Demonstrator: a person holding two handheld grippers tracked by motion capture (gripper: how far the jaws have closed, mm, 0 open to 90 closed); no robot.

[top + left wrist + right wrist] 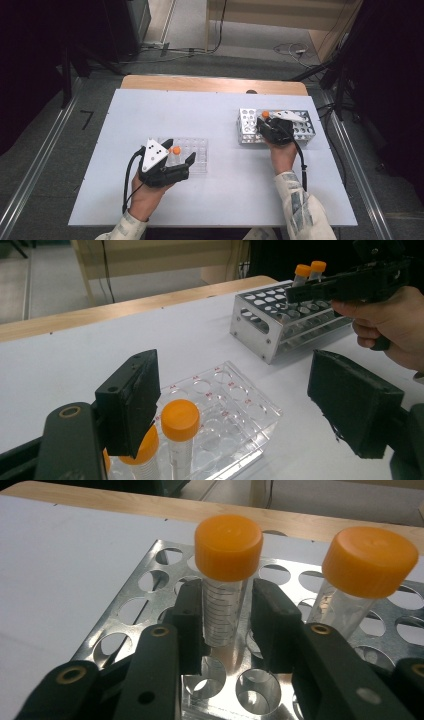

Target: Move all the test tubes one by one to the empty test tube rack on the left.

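Note:
A metal tube rack stands at the right of the white table. My right gripper reaches into it. Its jaws straddle an upright orange-capped tube: the left pad is at the tube's wall and a thin gap shows at the right pad. A second capped tube stands one hole to the right. My left gripper hovers open over a clear plastic rack. That rack holds two orange-capped tubes, both beside the left jaw and untouched.
The white table top has free room at the front and left. Its wooden back edge runs behind the racks. Most holes of the metal rack are bare, as are most wells of the clear rack.

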